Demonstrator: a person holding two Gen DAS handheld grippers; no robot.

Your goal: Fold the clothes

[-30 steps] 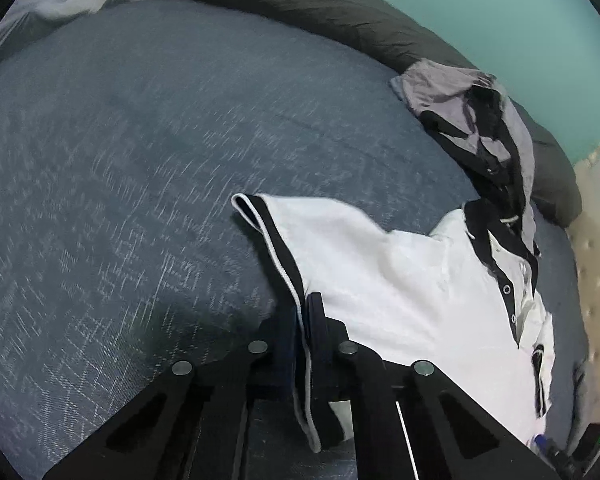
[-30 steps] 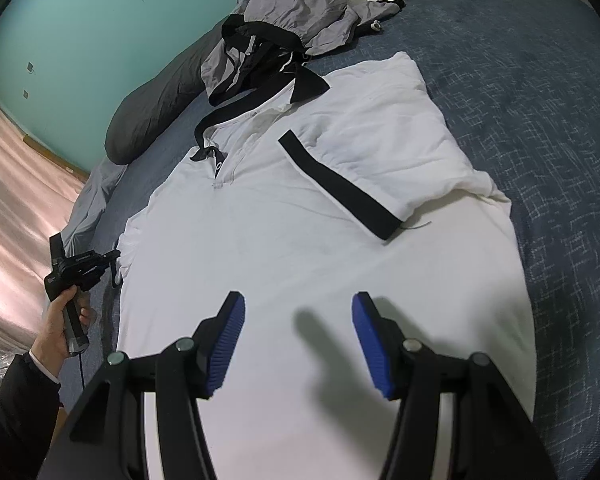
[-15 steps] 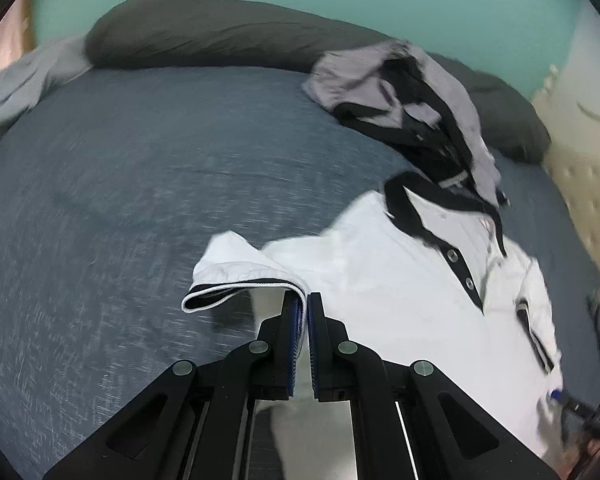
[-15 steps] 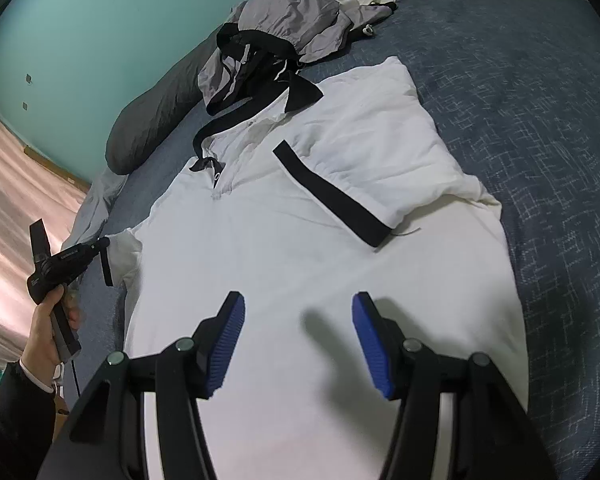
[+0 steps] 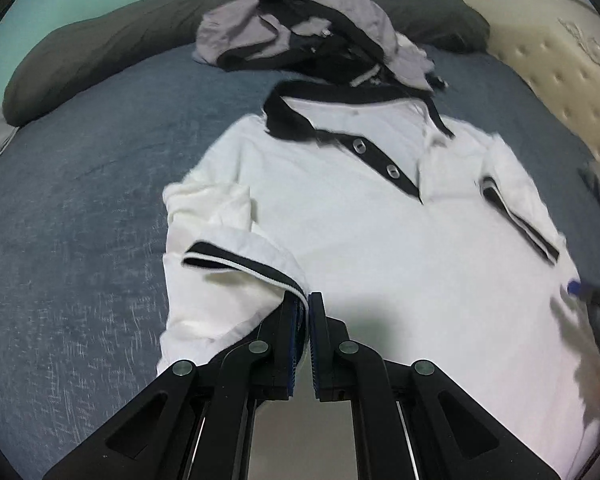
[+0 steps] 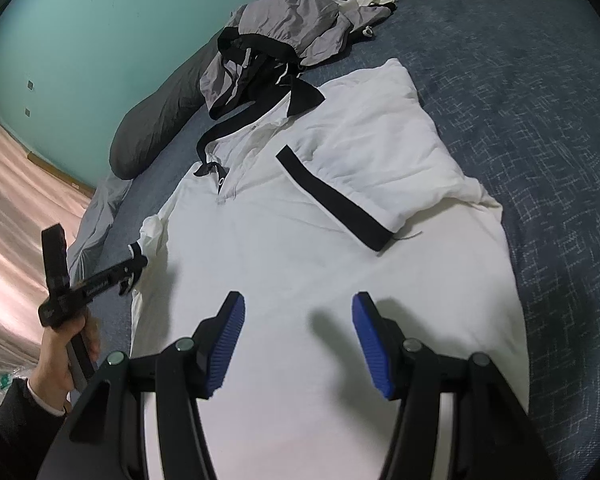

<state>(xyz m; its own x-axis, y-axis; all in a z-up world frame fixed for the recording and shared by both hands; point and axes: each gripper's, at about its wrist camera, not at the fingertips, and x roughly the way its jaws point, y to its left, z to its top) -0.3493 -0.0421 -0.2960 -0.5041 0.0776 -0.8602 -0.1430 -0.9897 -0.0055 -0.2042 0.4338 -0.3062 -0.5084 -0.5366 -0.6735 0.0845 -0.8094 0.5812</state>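
A white polo shirt (image 5: 380, 248) with a black collar lies face up on the blue bed (image 5: 80, 200). My left gripper (image 5: 305, 300) is shut on the black-and-white trimmed cuff (image 5: 240, 264) of one short sleeve, which is pulled in onto the shirt's side. In the right wrist view a hand (image 6: 64, 360) holds that left gripper (image 6: 138, 261) at the shirt's (image 6: 300, 248) left edge. The other sleeve (image 6: 380, 152) lies folded over the chest, its black cuff (image 6: 332, 200) slanting across. My right gripper (image 6: 298, 320) hovers open over the shirt's lower part, nothing between its blue pads.
A crumpled grey-and-black garment (image 5: 300, 28) is piled just beyond the collar, also visible in the right wrist view (image 6: 284, 28). A long dark grey pillow (image 5: 80, 56) lines the far edge below a teal wall. A cream padded headboard (image 5: 560, 60) stands at the right.
My left gripper has carried the sleeve cuff inward from the bare bed onto the shirt's side, rolling as it went. The right gripper has stayed where it was, still open.
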